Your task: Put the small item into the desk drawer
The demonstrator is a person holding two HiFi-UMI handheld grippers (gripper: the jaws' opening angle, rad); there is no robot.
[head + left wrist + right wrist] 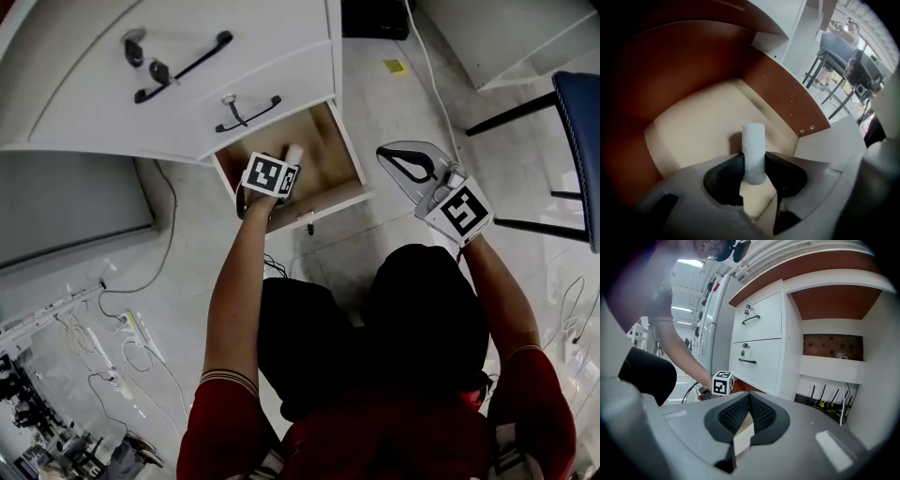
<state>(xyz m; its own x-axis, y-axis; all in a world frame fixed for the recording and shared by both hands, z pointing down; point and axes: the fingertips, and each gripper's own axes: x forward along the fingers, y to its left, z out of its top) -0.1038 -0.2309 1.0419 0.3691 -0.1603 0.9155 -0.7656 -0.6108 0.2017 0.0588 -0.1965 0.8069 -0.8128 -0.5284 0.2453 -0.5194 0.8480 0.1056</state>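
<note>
The small item is a white cylinder [753, 140], and my left gripper [753, 164] is shut on its lower end so that it stands up between the pads. It hangs inside the open bottom drawer [703, 131], above the pale wooden floor and apart from the brown walls. In the head view the left gripper [281, 169] is over the drawer [339, 169], with the cylinder [293, 153] poking out past the marker cube. My right gripper [412, 169] is off to the right above the floor. Its jaws [749, 401] are shut with nothing between them.
Two closed white drawers [187, 84] with black handles and keys sit above the open one. A blue chair [577, 141] stands at the right. Cables and a power strip [131, 328] lie on the floor at the left. A yellow note [395, 67] lies on the floor.
</note>
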